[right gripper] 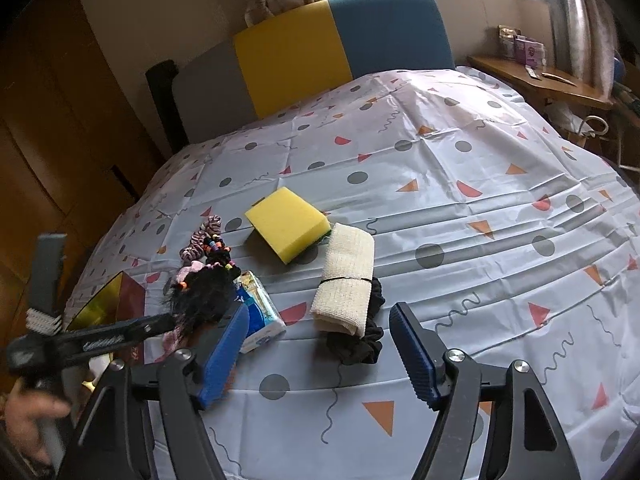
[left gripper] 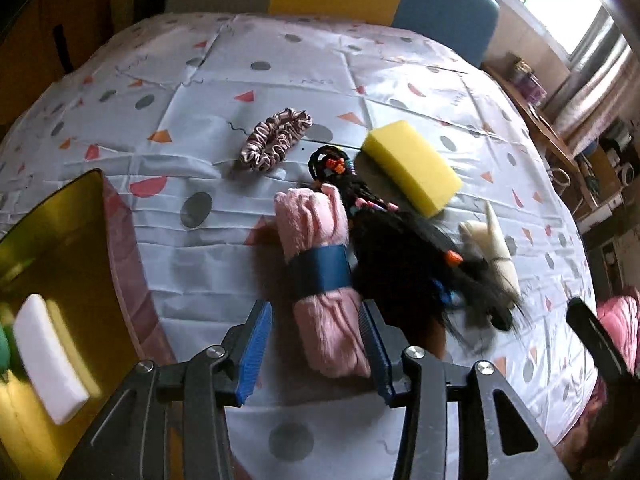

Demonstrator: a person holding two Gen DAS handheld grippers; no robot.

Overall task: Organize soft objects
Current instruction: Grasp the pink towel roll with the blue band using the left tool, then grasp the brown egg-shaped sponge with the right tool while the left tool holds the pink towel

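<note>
Here, on the table covered with a pale patterned cloth (right gripper: 460, 208), the soft things lie gathered toward the left edge as the right wrist camera sees it. The left gripper (left gripper: 316, 344) points steeply down over a rolled pink fluffy towel (left gripper: 320, 280) held together by a blue band; its blue pads stand on either side of the lower end of the roll, the right pad just at the fabric, the left pad with a small gap, so the jaws are partly open and I cannot say that they press on it. Just beside the towel on its right lies a bundle of black hair with small coloured elastics (left gripper: 404, 264), and past that a cream rolled cloth (left gripper: 496, 248). Farther toward the far edge are a yellow sponge (left gripper: 412, 164) and a pink striped scrunchie (left gripper: 276, 138), well apart from each other. At the left edge stands a yellow-lined box (left gripper: 60, 240) with a white block (left gripper: 48, 360) inside (something green beside it is too blurred to name). The right gripper (right gripper: 316, 356) hovers with jaws wide open and nothing between them, above the cloth near the front edge; just ahead of it the cream cloth, tied with a thin black elastic, rests partly on a black scrunchie (right gripper: 360, 344). A tissue pack (right gripper: 258, 312) lies just beside its left finger. A hand (right gripper: 30, 420) shows at the lower left corner.
</note>
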